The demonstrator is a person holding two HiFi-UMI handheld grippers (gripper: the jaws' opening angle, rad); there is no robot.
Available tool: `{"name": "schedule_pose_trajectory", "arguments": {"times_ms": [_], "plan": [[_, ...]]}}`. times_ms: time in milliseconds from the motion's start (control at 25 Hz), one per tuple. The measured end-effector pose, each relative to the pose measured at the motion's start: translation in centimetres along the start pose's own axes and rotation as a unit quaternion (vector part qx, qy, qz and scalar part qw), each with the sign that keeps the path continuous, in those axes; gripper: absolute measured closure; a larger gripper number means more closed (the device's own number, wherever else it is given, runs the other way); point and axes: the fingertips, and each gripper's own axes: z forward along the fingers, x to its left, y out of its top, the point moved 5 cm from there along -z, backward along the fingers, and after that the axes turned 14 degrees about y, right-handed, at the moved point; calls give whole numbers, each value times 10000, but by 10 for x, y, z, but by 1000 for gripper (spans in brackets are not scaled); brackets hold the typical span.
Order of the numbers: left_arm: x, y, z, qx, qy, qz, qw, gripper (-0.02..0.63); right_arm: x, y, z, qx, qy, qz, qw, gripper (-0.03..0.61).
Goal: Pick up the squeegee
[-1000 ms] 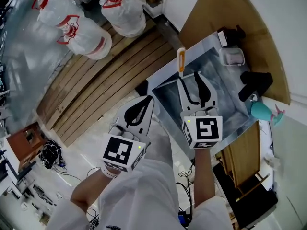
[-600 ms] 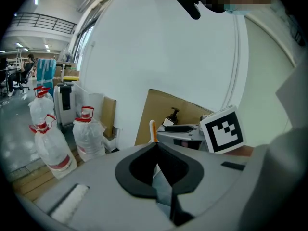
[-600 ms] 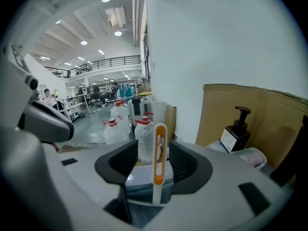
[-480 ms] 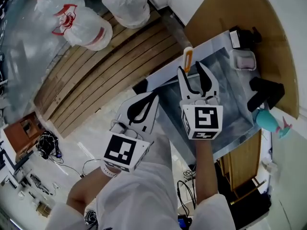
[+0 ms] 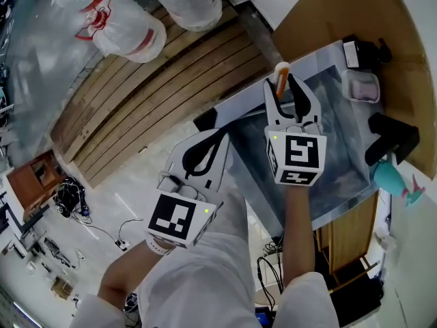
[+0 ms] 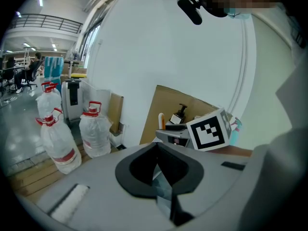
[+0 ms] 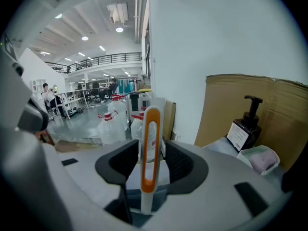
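Squeegee (image 7: 147,186) stands inside the spread right claw (image 7: 150,150), pump bottle (image 7: 243,126) beyond

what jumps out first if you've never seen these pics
The orange-and-white squeegee handle stands upright between the right gripper's open jaws, at the steel basin's far edge. Beyond it, big clear water jugs with red caps sit on a wooden platform. The left gripper hangs shut and empty.
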Motion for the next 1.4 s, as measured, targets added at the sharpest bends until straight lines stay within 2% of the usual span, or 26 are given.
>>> {"name": "schedule_pose_trajectory", "arguments": {"times_ms": [80,200,680,1000,1400], "plan": [[2,-2,-1,15,4,1,10000,609,1,-1,2,37,6,9,10000,453],[4,-3,-2,14,10,15,10000,609,2,0,2,14,16,108,9999,465],[7,-4,-14,-28,-30,46,10000,609,6,-1,-14,-175,-144,323,9992,469],[2,-1,-26,-68,-252,220,9994,609,19,11,-37,-304,-278,220,9989,469],[-5,16,-57,-286,-539,455,9971,609,40,18,-82,-393,-653,256,9968,471]]}}
